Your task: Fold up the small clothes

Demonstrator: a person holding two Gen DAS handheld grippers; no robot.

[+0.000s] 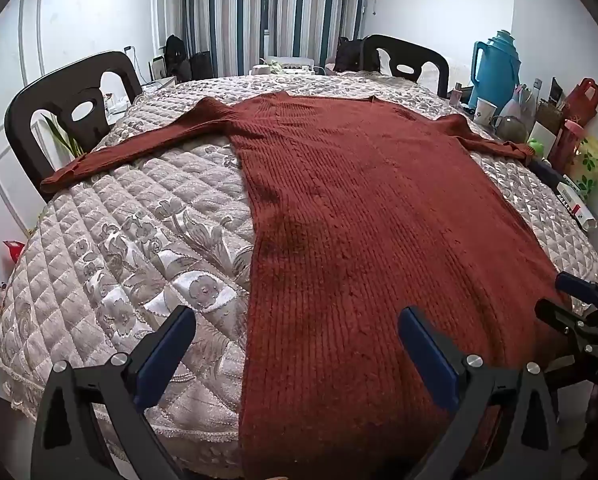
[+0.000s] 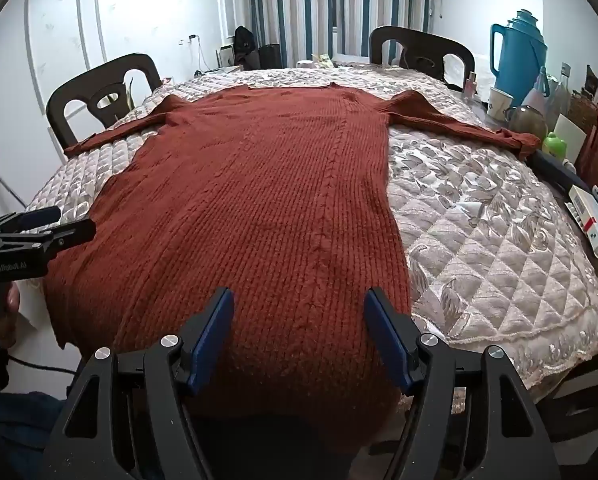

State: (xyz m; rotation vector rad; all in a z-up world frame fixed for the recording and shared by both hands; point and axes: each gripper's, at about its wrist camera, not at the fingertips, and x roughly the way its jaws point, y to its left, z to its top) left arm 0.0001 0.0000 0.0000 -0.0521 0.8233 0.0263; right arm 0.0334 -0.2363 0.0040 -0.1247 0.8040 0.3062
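A rust-red knit sweater lies flat on the quilted table, neck at the far end, both sleeves spread out sideways, hem hanging over the near edge. It also shows in the right wrist view. My left gripper is open and empty above the hem's left edge; one finger is over the quilt, the other over the sweater. My right gripper is open and empty above the hem's right part. Each gripper shows in the other's view: the right one and the left one.
Dark chairs stand at the left and far sides. At the table's right edge are a blue thermos, a cup, bottles, boxes and a green bag. Striped curtains hang at the back.
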